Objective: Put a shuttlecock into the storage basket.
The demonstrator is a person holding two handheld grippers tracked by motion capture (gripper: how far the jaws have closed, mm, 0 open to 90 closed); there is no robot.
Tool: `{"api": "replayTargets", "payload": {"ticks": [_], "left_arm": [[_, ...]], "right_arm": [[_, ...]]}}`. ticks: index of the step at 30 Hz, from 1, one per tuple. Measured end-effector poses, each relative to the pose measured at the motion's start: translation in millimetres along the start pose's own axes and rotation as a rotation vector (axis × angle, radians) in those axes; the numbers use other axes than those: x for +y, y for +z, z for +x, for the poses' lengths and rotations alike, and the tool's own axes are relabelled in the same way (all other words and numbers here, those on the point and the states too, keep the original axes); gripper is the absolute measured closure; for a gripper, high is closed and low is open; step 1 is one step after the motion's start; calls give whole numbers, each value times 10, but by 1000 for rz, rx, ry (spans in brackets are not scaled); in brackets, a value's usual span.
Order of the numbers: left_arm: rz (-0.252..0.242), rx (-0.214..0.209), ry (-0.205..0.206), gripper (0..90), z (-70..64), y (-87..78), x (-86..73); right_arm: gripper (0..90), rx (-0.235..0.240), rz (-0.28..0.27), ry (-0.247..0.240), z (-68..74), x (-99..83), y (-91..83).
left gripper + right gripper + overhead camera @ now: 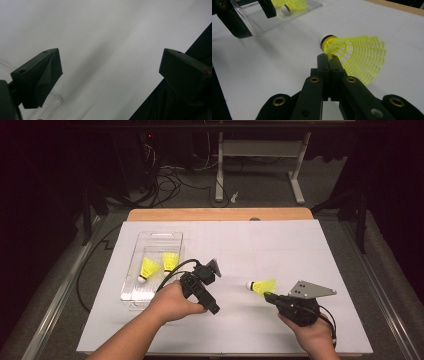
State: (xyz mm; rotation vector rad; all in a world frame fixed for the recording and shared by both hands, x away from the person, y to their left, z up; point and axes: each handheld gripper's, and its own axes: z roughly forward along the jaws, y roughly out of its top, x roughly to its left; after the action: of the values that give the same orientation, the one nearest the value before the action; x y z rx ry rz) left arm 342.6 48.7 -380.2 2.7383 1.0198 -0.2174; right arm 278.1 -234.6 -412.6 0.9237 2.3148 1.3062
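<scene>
High view: my right hand-held gripper (268, 296) sits at the near right of the white-covered table (280, 255), its jaws closed on the skirt edge of a yellow mesh shuttlecock with a white cork tip (262, 286), tip pointing left. My left hand-held gripper (212, 270) is near the table's middle, just right of a clear rectangular plastic tray (155, 237). The tray holds two more yellow shuttlecocks, one with its white tip toward the near-left (148, 268), the other just to its right (170, 260), skirts close together; I cannot tell if they touch. Left gripper view: the jaws stand spread wide with bare white surface between them, a corner of the clear tray (53, 100) at lower left. Right gripper view: jaws pressed together, pinching the lower rim of the shuttlecock (354, 56) near its cork; the piece looks lifted slightly off the table, and the tray (287, 21) lies ahead at upper left. Judgement: the carry step is in hand, third shuttlecock gripped, not yet binned. The next move calls for a sweep left over the tray wall, clear of the left gripper, releasing in the free near end.
</scene>
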Motion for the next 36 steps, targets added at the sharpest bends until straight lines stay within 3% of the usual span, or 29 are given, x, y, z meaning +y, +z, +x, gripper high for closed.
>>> {"api": "replayTargets", "payload": {"ticks": [7,14,20,32,36], "left_arm": [[-13,-9,32,54,11,59,7],[-30,-26,70,62,0,146,65],[15,1,101,75,-3,218,82],[13,19,213,105,-147,214,9],[9,24,226,131,-141,183,20]], "right_arm": [[900,46,9,-6,9,24,164],[900,91,22,4,12,-127,231],[900,130,42,22,15,-213,225],[900,215,43,15,135,-186,249],[900,246,43,18,158,-177,253]]}}
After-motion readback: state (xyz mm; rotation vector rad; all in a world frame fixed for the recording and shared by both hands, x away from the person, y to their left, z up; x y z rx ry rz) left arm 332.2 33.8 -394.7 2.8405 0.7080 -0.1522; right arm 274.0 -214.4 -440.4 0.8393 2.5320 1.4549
